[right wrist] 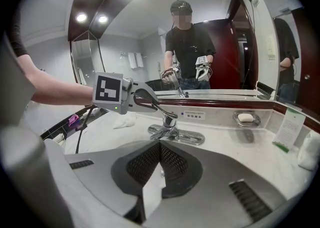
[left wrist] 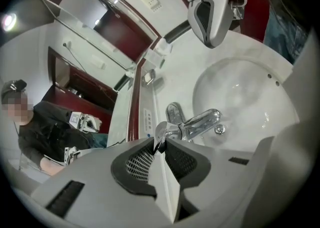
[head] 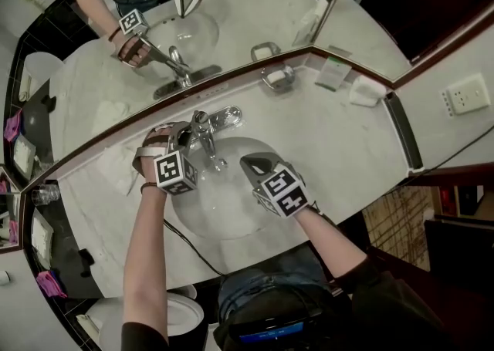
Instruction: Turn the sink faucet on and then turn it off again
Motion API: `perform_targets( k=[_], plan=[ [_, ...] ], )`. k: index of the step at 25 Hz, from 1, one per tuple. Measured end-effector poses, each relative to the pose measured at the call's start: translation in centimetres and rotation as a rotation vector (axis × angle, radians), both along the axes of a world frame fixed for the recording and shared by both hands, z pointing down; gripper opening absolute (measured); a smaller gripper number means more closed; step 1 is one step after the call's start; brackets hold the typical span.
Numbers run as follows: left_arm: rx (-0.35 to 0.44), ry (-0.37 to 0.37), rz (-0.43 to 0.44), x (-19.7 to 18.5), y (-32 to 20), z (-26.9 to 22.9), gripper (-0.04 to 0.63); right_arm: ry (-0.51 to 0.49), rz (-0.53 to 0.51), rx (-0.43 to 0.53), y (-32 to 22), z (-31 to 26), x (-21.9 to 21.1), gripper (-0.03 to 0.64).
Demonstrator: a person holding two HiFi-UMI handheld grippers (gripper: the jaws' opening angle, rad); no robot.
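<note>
A chrome faucet (head: 207, 132) stands at the back of a round white basin (head: 231, 210) set in a marble counter. My left gripper (head: 184, 135) is shut on the tip of the faucet's lever handle (left wrist: 161, 133), which sits between its dark pads. From the right gripper view, the left gripper (right wrist: 149, 98) holds the raised lever (right wrist: 159, 106) from the left side. My right gripper (head: 248, 162) hovers over the basin in front of the spout (left wrist: 202, 121). Its jaws (right wrist: 160, 144) are shut with nothing between them. No stream of water shows under the spout.
A soap dish (head: 278, 77) with a bar sits on the counter behind the sink, right of the faucet. Further right lie a small card (head: 333, 73) and a folded white cloth (head: 369, 91). A large mirror (head: 231, 18) backs the counter. A drinking glass (head: 45, 194) stands at far left.
</note>
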State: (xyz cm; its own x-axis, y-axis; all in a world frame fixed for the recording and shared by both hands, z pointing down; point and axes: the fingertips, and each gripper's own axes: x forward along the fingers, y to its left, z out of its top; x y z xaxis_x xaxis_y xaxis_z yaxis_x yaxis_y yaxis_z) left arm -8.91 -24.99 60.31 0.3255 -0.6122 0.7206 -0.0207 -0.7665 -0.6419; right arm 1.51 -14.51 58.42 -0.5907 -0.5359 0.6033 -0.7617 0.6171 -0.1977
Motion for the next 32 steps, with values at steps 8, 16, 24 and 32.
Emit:
perform_targets(
  k=[8,16,24,32],
  plan=[
    [0.008,-0.005,-0.02,-0.1,0.1,-0.1,0.075,0.011,-0.002,-0.005,0.5,0.7,0.2,0.023],
    [0.064,0.015,-0.047,-1.0,2.9,-3.3,0.075,0.005,-0.024,0.008,1.6,-1.4,-0.3,0.024],
    [0.088,0.259,-0.187,-1.1,8.9,-10.8,0.002,0.015,-0.064,0.053,3.7,-3.1,-0.7,0.023],
    [-0.119,0.773,-0.492,-2.5,15.7,-14.7,0.002,0.021,-0.074,0.081,6.3,-4.8,-0.1,0.024]
  ],
)
